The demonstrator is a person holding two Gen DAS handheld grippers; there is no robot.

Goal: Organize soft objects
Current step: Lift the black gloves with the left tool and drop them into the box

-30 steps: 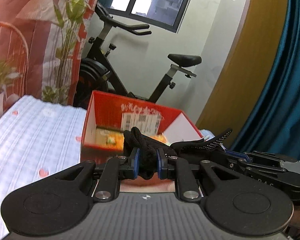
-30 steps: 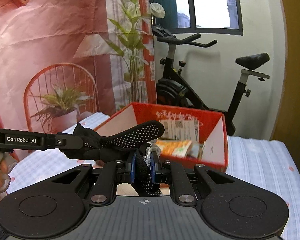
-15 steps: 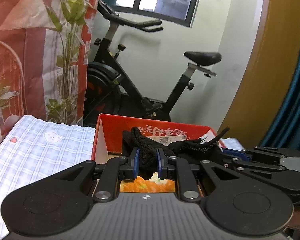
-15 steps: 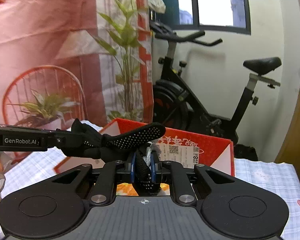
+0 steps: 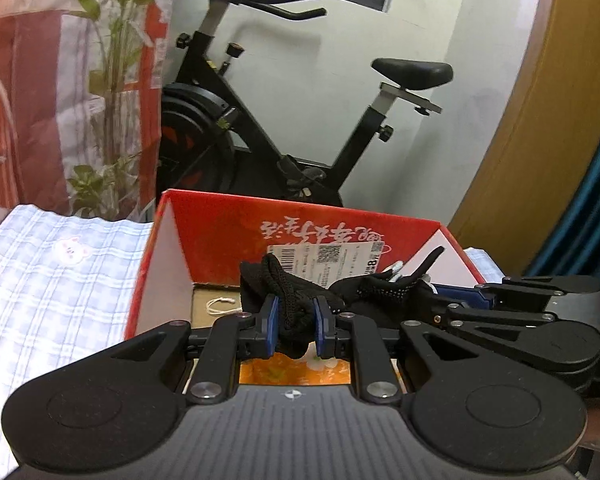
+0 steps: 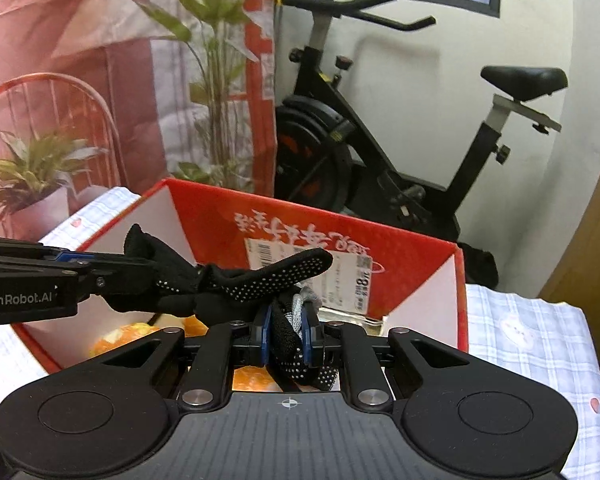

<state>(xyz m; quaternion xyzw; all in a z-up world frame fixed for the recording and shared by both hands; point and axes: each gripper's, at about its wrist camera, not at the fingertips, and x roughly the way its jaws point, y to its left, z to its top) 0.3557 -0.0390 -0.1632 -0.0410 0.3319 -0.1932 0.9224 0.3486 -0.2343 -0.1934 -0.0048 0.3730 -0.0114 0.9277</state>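
Black dotted glove [image 5: 296,312] stretched between our left tongs [image 5: 294,330] and right tongs [image 6: 286,334], both clamped; we should lower it evenly into the red box [image 5: 220,236]

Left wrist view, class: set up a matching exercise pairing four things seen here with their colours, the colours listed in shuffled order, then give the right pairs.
Things:
1. glove held in the tongs
2. box
3. curtain
4. tablecloth

Colours:
A. teal blue
B. pale blue check
C. black
D. red outside, white inside

Pairs: 1-C, 2-D, 3-A, 4-B
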